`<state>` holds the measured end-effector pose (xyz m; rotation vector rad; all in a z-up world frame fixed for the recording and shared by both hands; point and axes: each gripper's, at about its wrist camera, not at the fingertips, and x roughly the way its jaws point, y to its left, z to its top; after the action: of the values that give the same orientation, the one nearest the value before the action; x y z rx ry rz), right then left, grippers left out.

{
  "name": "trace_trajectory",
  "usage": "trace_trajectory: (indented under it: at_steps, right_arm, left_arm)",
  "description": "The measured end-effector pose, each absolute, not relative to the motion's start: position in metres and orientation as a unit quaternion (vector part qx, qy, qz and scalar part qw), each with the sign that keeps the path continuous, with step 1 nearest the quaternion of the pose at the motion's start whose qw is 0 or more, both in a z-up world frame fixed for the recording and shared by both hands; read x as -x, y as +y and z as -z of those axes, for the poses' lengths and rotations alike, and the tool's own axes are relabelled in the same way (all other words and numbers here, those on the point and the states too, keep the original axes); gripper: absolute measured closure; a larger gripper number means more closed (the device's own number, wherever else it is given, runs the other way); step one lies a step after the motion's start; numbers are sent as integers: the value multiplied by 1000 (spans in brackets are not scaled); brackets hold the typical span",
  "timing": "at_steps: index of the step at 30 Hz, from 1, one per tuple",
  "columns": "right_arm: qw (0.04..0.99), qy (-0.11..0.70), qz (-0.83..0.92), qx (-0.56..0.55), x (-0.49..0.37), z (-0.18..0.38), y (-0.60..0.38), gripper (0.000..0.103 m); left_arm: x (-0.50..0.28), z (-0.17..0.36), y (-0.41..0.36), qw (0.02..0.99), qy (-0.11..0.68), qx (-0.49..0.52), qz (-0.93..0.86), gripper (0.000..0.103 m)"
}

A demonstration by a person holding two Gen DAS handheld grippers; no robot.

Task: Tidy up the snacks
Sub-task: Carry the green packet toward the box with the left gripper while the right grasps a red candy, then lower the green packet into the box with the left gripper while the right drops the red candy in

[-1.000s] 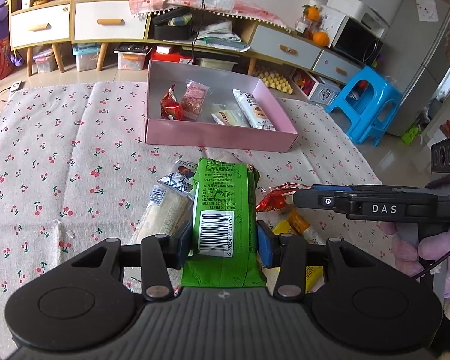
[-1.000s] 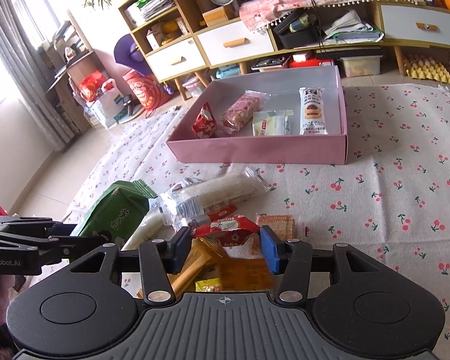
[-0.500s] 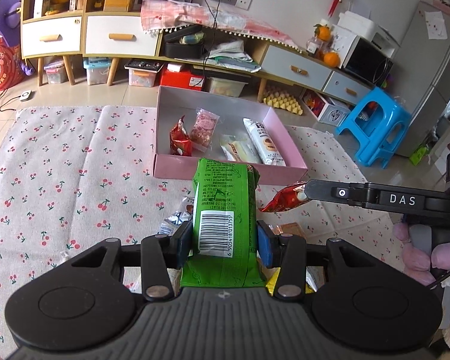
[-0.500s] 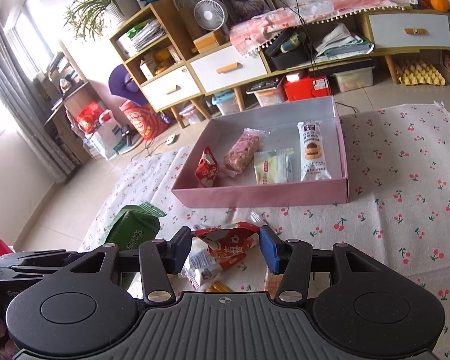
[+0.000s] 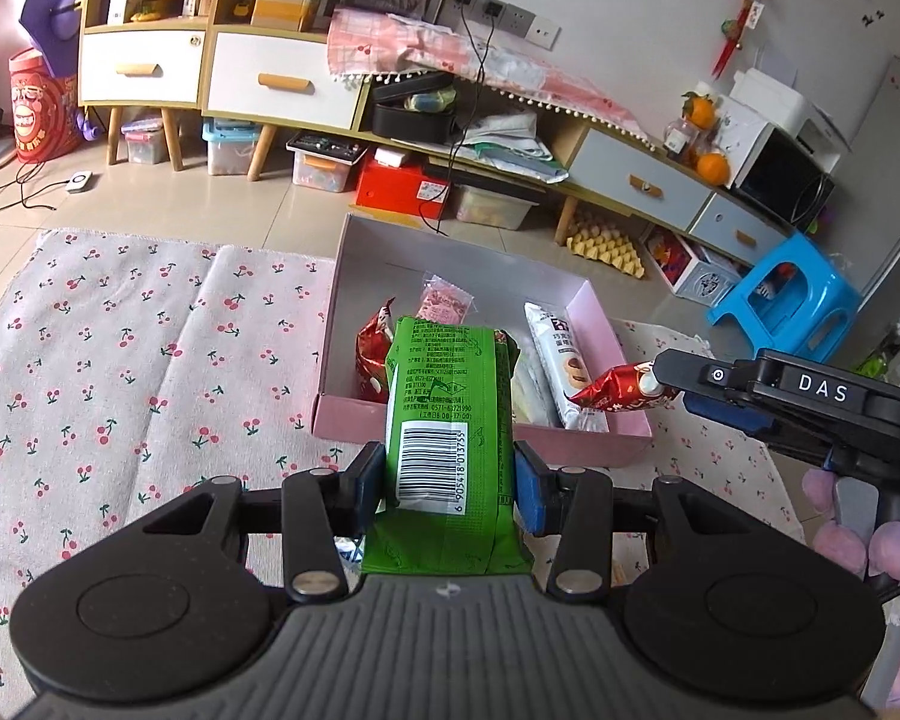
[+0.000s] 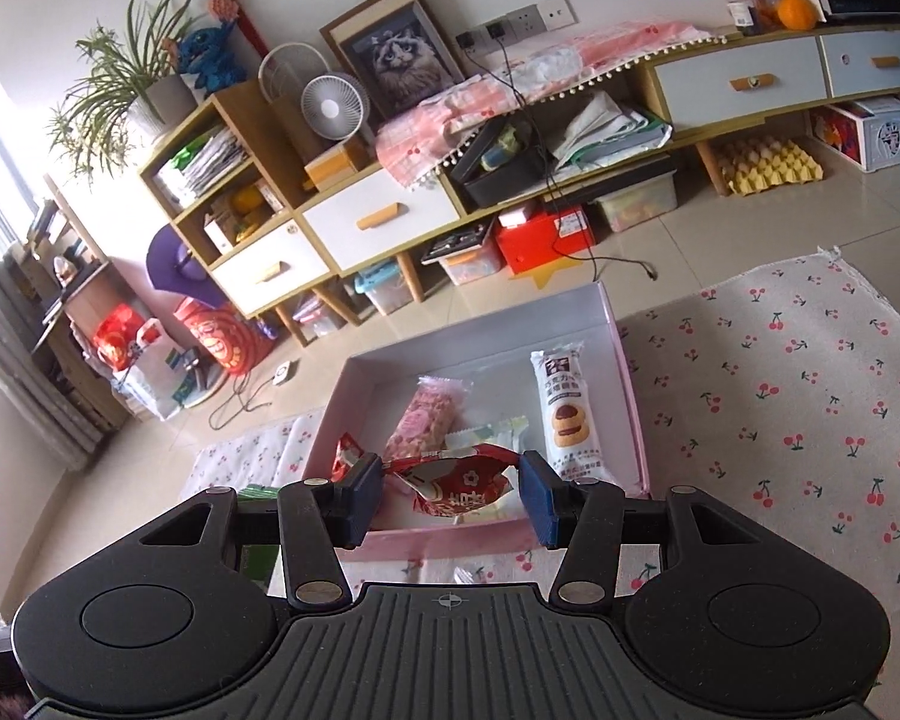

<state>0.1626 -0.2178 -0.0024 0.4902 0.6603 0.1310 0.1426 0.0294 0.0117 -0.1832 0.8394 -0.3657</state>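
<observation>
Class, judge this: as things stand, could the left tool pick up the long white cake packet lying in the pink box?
Probably not yet: the left tool is shut on the green packet, so its fingers are occupied, though the white cake packet lies uncovered.

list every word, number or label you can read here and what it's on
"DAS": white letters on the side of the right tool, which is shut on the red wrapper.
"6 905418 013755": barcode digits, read sideways, on the green packet held in the left tool.
"0571-" begins a phone line on the green packet; the rest is blurred, as is its other print.
White packet in the pink box: print unreadable.
</observation>
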Motion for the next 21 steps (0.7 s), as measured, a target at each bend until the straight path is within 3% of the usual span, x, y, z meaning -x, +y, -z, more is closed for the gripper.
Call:
trace_trajectory:
  at_steps: [21]
  right_arm:
    - [875, 368, -33, -314, -193, 48, -245, 54]
  left_arm:
    - [-253, 7, -9, 900, 424, 20, 98, 62]
